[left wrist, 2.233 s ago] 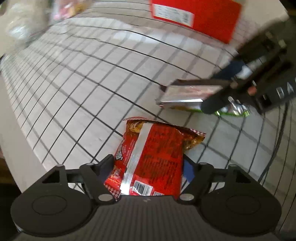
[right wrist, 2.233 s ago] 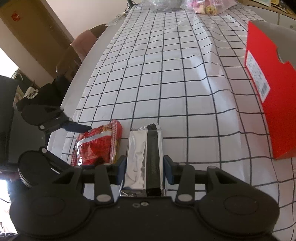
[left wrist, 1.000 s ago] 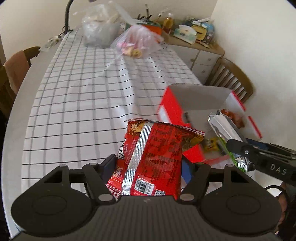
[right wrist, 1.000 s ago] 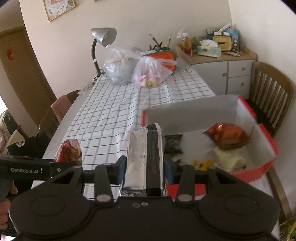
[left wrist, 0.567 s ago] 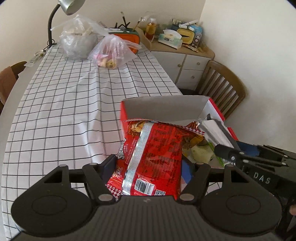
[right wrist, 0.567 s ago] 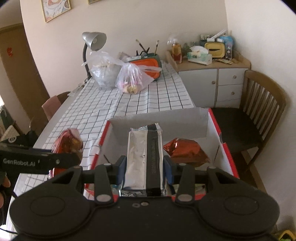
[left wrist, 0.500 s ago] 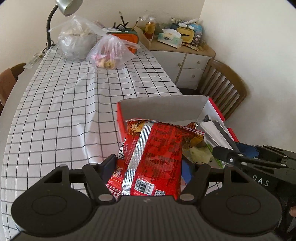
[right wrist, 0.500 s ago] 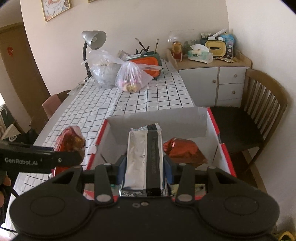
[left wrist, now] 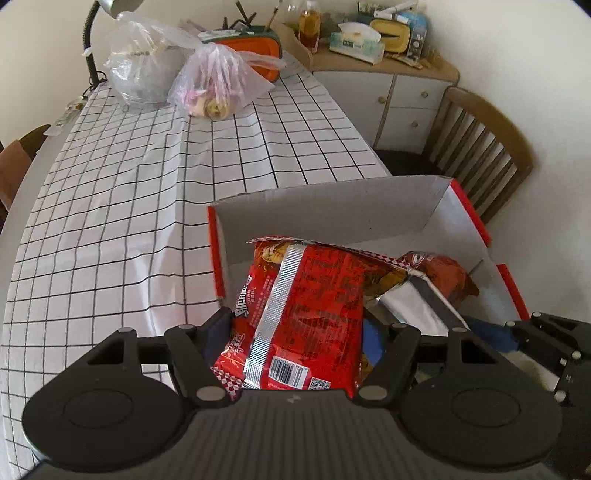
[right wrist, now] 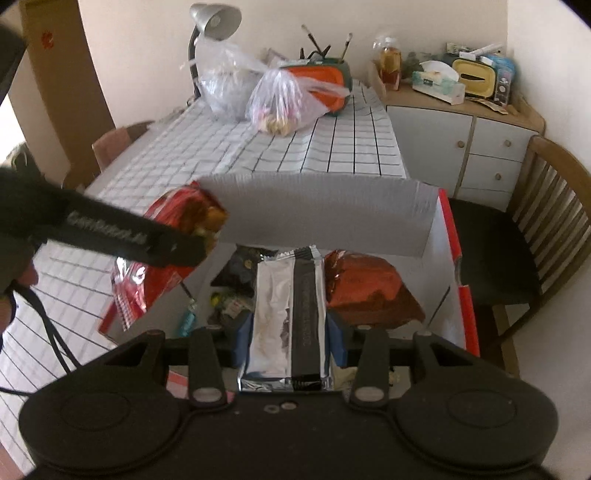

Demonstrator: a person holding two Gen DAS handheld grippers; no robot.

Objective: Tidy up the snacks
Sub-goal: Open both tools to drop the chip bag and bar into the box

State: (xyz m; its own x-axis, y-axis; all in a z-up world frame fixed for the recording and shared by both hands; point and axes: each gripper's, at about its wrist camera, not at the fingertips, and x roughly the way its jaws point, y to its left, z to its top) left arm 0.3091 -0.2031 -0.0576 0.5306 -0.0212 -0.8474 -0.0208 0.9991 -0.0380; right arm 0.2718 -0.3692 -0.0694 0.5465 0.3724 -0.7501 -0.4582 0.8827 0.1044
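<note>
My left gripper (left wrist: 295, 332) is shut on a red snack bag (left wrist: 306, 314) and holds it over the left side of an open red box (left wrist: 476, 221) with a grey inside. My right gripper (right wrist: 291, 332) is shut on a silver and black snack pack (right wrist: 290, 314) over the middle of the same box (right wrist: 452, 236). In the box lie a shiny red-brown bag (right wrist: 365, 288), a black packet (right wrist: 240, 269) and small green-wrapped items (right wrist: 225, 306). The left gripper with the red bag (right wrist: 173, 229) shows at the left of the right wrist view.
The box stands at the near right edge of a table with a black-checked white cloth (left wrist: 129, 206). Two plastic bags (left wrist: 214, 85), an orange case (left wrist: 251, 55) and a lamp (right wrist: 210, 26) stand at the far end. A wooden chair (left wrist: 476, 140) and a cabinet (right wrist: 465, 140) are on the right.
Both grippers have lifted their snacks off the table, swung right to the box, and moved closer and lower over it. Both grips are unchanged.
</note>
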